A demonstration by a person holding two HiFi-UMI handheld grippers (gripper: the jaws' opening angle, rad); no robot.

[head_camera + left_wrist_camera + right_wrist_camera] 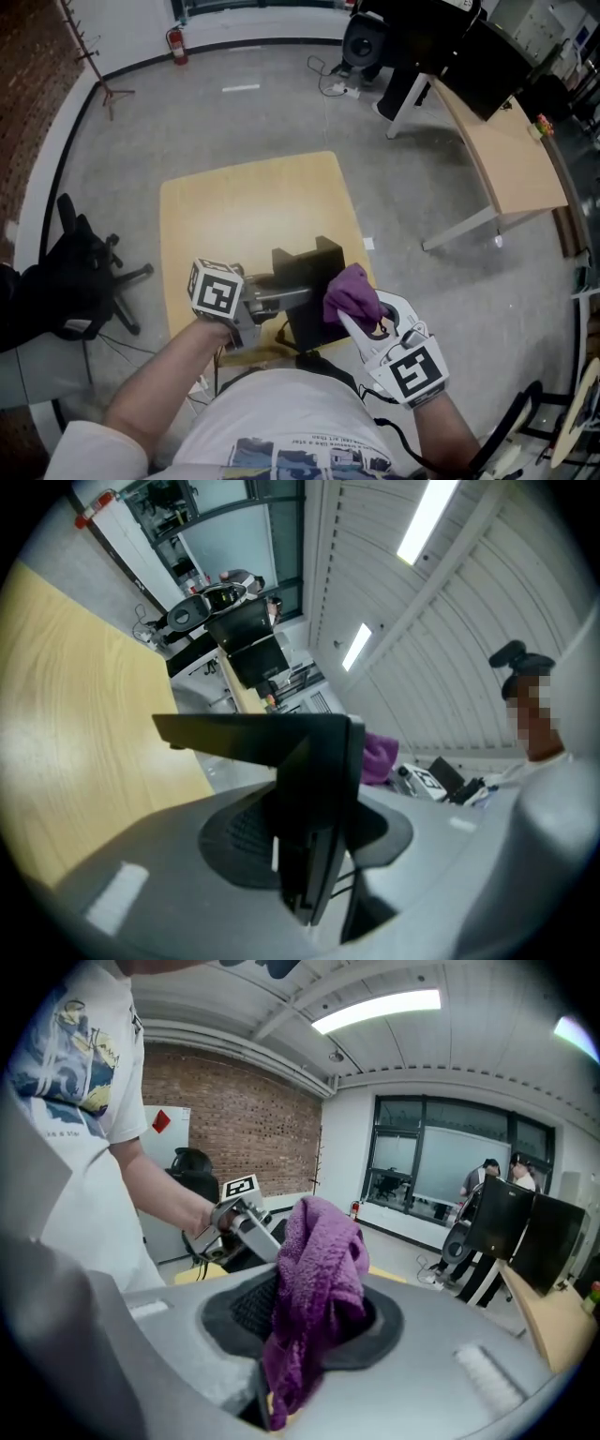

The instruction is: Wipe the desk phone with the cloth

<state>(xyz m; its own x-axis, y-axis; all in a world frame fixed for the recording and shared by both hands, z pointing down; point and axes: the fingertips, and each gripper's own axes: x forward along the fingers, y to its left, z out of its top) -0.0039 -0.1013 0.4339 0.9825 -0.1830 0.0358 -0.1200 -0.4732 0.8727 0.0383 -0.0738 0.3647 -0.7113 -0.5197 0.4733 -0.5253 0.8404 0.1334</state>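
Clamping the black desk phone (314,272) edge-on between its jaws, your left tool (300,297) points level from the left, and its marker cube is nearest your forearm. In the left gripper view, the phone (309,789) fills the gap between the dark pads, with one flat panel reaching out to the left.

Your right tool (352,317) is pinched on the purple cloth (352,293). In the right gripper view, the cloth (319,1288) is bunched between the pads, rising above them and hanging below. The wad is just beside the phone's right side, but you cannot tell whether it touches.

The phone is over the near edge of the pale wooden worktop (244,206), close to your body. Whether it rests on the wood is unclear. A black office chair (84,272) stands on the floor to the left, and a second desk (511,159) stands well apart at the upper right.
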